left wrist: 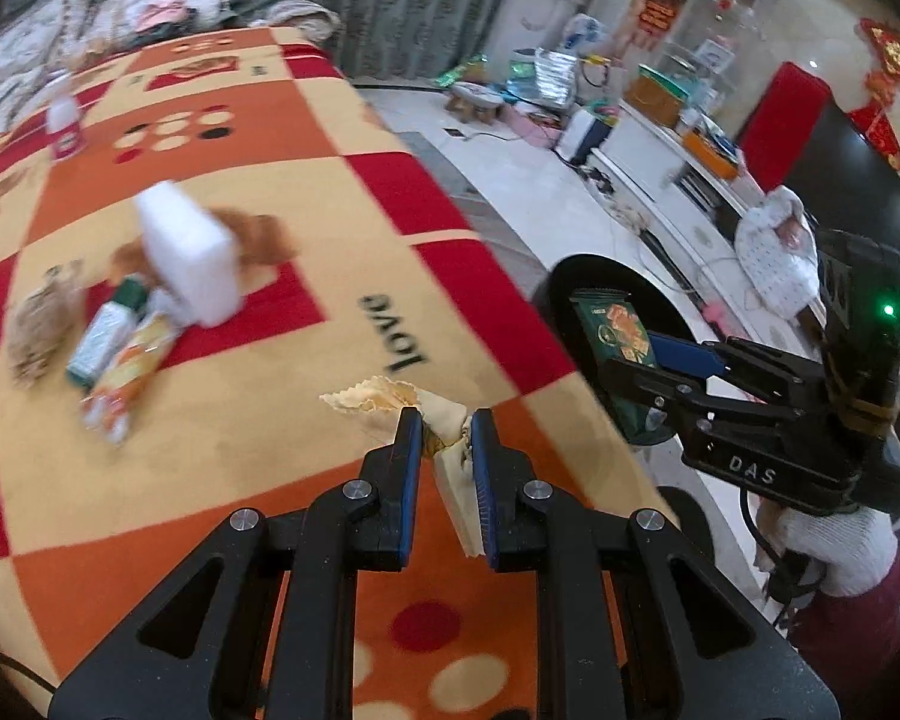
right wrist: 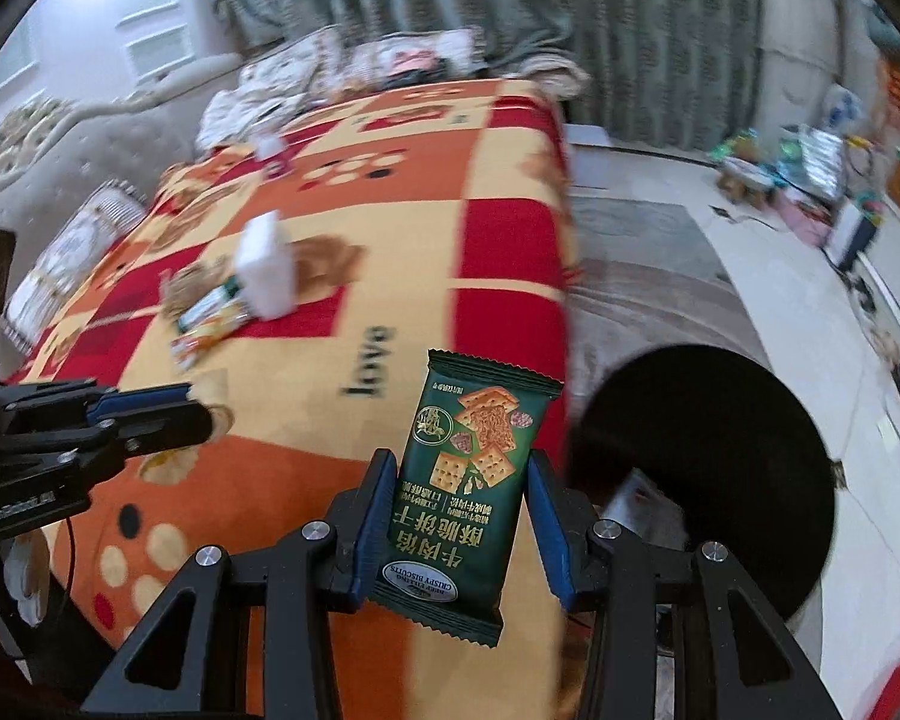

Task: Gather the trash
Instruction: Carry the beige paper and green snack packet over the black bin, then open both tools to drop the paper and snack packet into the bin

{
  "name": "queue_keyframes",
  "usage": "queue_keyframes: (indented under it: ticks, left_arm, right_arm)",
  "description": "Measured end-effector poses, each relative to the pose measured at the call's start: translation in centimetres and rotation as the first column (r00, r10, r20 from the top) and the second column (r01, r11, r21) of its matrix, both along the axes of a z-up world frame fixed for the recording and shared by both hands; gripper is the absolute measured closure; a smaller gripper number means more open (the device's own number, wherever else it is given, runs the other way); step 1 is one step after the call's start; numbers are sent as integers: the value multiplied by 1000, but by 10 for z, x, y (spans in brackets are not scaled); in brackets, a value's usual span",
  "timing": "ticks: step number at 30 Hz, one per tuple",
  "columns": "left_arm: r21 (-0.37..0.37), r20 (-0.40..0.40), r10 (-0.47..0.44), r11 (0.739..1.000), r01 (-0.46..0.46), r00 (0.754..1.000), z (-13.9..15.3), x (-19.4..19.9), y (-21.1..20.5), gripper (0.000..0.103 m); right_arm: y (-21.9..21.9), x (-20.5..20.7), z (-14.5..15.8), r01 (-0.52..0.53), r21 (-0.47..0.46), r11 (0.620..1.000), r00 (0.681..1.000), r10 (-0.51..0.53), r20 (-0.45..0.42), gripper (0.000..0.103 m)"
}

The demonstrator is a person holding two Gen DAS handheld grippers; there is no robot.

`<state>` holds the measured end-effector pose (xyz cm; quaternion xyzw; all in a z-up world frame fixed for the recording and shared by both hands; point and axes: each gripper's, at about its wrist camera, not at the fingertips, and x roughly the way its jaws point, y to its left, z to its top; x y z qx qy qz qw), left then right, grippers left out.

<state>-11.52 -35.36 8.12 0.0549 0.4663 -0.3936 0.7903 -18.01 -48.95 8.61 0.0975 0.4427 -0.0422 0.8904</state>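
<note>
My left gripper (left wrist: 445, 420) is shut on a crumpled beige wrapper (left wrist: 390, 399) and holds it above the checkered blanket (left wrist: 306, 192). My right gripper (right wrist: 461, 468) is shut on a green biscuit packet (right wrist: 471, 480), held upright near the blanket's right edge, beside the black round bin (right wrist: 708, 480). In the left wrist view the right gripper (left wrist: 648, 354) holds the packet (left wrist: 621, 336) over the bin (left wrist: 606, 282). More trash lies on the blanket: an orange wrapper (left wrist: 129, 372), a small green bottle (left wrist: 105, 333), a white carton (left wrist: 189, 255).
A white bottle (left wrist: 65, 120) stands far back on the blanket. Pillows and bedding (right wrist: 354, 66) lie at its far end. Cluttered floor, a white TV cabinet (left wrist: 678, 180) and a television (left wrist: 852, 180) are to the right.
</note>
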Motion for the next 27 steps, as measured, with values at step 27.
queue_keyframes:
  ticks: [27]
  left_arm:
    - [-107,-87,-227,970,217,970,-10,2,-146,86]
  right_arm:
    - [-127,-30,-41,274,82,958,961,-269,-71,61]
